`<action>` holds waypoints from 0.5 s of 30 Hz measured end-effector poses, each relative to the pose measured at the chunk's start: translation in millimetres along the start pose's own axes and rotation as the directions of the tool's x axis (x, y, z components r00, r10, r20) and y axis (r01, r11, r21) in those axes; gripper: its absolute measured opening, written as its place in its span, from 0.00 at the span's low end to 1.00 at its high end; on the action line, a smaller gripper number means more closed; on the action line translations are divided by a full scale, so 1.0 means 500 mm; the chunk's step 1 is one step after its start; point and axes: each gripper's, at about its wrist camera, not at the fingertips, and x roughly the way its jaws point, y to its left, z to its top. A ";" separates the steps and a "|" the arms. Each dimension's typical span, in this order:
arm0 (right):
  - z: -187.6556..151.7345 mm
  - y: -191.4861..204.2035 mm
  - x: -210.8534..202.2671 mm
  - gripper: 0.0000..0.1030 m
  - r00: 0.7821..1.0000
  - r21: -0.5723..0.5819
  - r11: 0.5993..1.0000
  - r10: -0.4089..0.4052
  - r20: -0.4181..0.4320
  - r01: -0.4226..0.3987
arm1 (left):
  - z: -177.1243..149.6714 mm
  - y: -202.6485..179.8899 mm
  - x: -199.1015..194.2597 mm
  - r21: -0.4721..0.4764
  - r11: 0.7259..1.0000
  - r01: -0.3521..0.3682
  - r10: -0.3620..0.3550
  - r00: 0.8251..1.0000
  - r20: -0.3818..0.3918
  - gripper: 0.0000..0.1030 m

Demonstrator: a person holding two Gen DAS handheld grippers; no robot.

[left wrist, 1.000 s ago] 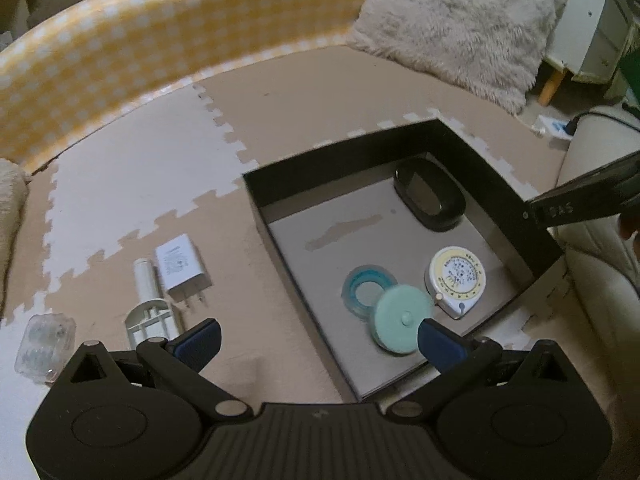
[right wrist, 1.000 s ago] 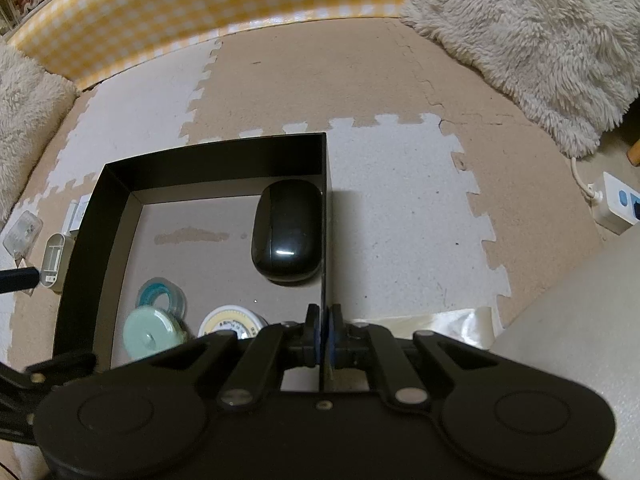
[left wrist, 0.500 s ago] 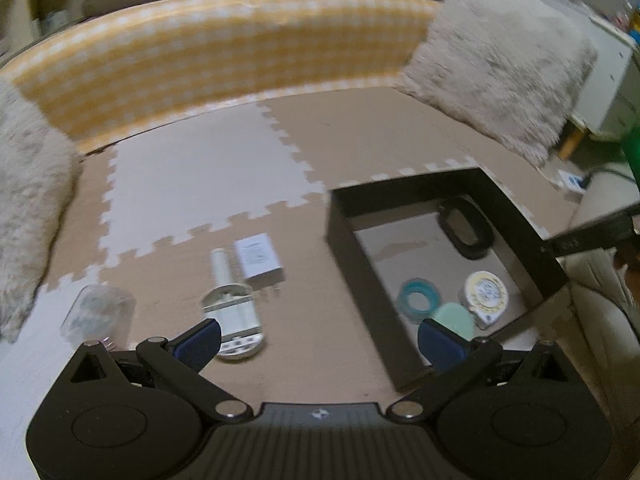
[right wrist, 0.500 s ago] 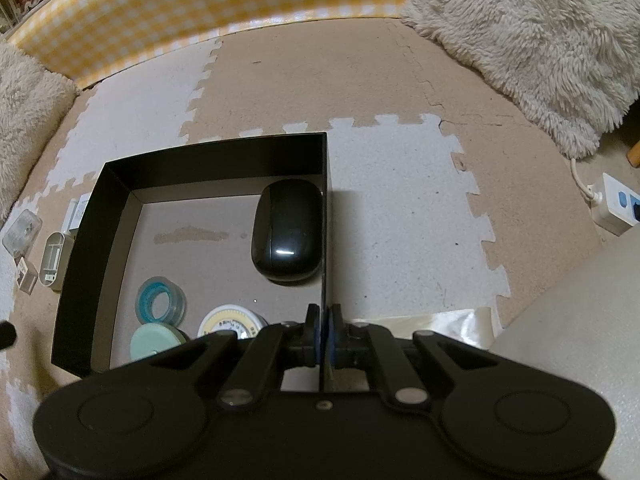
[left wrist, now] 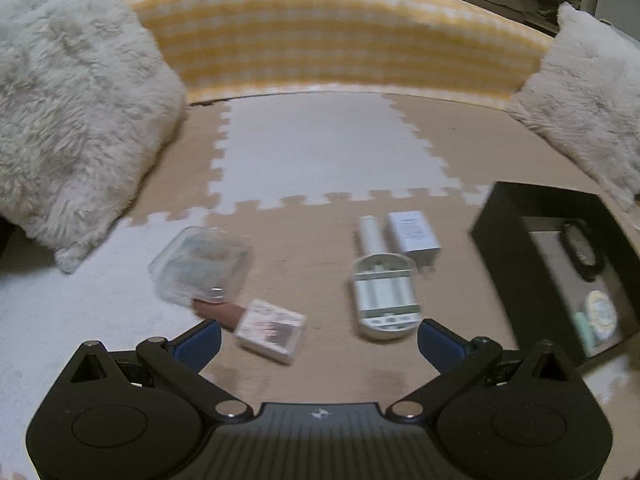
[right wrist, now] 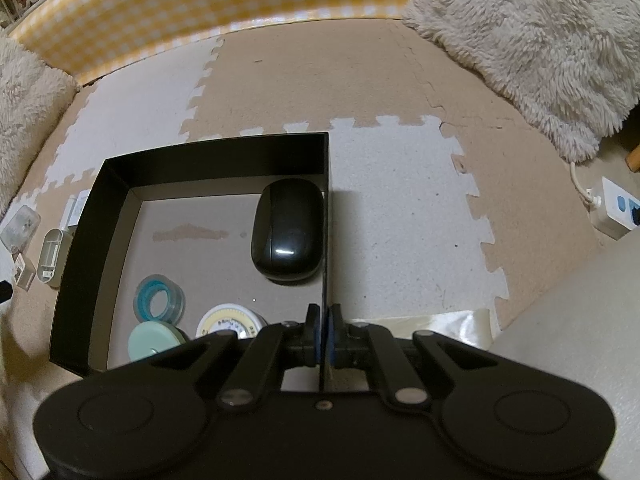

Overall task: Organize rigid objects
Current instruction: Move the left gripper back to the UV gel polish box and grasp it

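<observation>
A black box (right wrist: 116, 184) on the foam mat holds a black mouse (right wrist: 288, 232), a teal tape roll (right wrist: 160, 302), a mint round lid (right wrist: 154, 340) and a round tape measure (right wrist: 230, 322). My right gripper (right wrist: 323, 332) is shut on the box's right wall. My left gripper (left wrist: 318, 342) is open and empty above loose items: a small white card box (left wrist: 272, 330), a brown tube (left wrist: 218, 312), a clear plastic case (left wrist: 202, 266), a white battery charger (left wrist: 386, 298), a white tube (left wrist: 370, 234) and a white plug adapter (left wrist: 412, 234). The box (left wrist: 496, 240) shows at the right.
Fluffy white cushions (left wrist: 72, 112) lie at the left and at the right (right wrist: 532, 36). A yellow checked bumper (left wrist: 340, 44) runs along the back. A white power strip (right wrist: 616, 208) lies at the far right. A beige seat edge (right wrist: 560, 320) is near right.
My left gripper has swung left, away from the box, and now faces the loose items on the mat. My right gripper has held still on the box wall.
</observation>
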 end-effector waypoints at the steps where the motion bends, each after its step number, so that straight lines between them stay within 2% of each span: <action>1: 0.000 0.001 0.000 0.04 1.000 -0.002 1.000 -0.001 0.000 0.001 | -0.005 0.006 0.004 0.010 1.000 0.001 -0.001 1.000 0.011 0.97; 7: -0.001 0.003 0.000 0.04 1.000 -0.006 1.000 -0.004 0.000 0.004 | -0.021 0.019 0.039 0.111 0.994 -0.004 0.002 1.000 0.019 0.80; 11: -0.001 0.004 -0.001 0.04 1.000 -0.013 1.000 -0.009 0.000 0.009 | -0.030 0.022 0.058 0.122 0.993 -0.001 0.000 1.000 0.010 0.69; 15: -0.001 0.006 -0.001 0.04 1.000 -0.016 1.000 -0.011 -0.001 0.011 | -0.030 0.030 0.070 0.109 0.994 -0.032 0.030 0.999 0.018 0.64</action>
